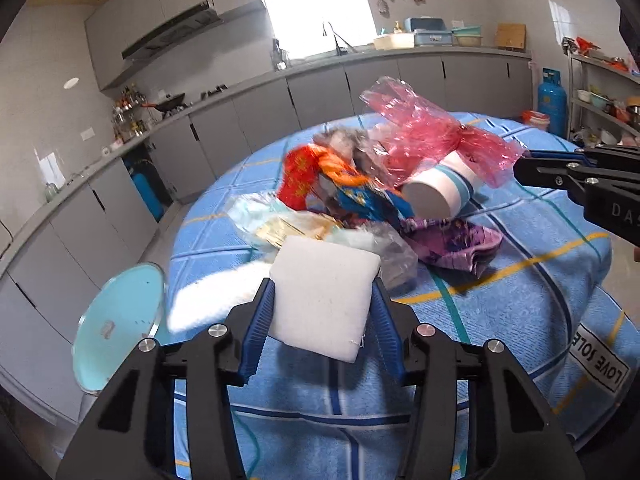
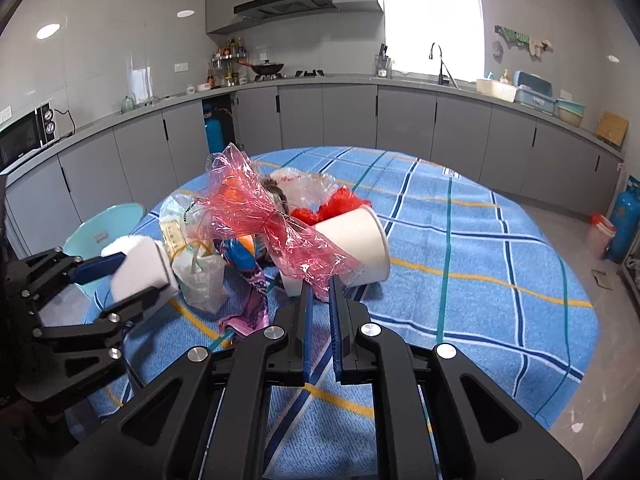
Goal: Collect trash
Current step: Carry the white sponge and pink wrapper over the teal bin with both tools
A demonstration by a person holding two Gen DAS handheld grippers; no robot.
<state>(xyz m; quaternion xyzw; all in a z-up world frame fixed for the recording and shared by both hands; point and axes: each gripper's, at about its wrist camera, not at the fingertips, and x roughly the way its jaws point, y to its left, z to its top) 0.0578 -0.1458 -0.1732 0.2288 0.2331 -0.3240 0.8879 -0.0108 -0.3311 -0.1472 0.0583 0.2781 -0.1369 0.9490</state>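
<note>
My left gripper (image 1: 324, 284) is shut on a white foam block (image 1: 324, 296), held above the near edge of the round table; it also shows in the right wrist view (image 2: 140, 272). My right gripper (image 2: 320, 284) is shut on a crumpled pink cellophane sheet (image 2: 260, 220), lifted over the trash pile; the sheet shows in the left wrist view (image 1: 432, 136). Under it lies a tipped white paper cup (image 2: 356, 236). The pile holds an orange-blue wrapper (image 1: 340, 184), a purple wrapper (image 1: 452, 244) and clear plastic bags (image 2: 200, 276).
The table wears a blue checked cloth (image 2: 480, 264). A light-blue bin lid (image 1: 120, 320) stands left of the table. Grey kitchen cabinets (image 2: 400, 116) run along the walls. A blue gas cylinder (image 2: 624, 220) stands on the floor at the right.
</note>
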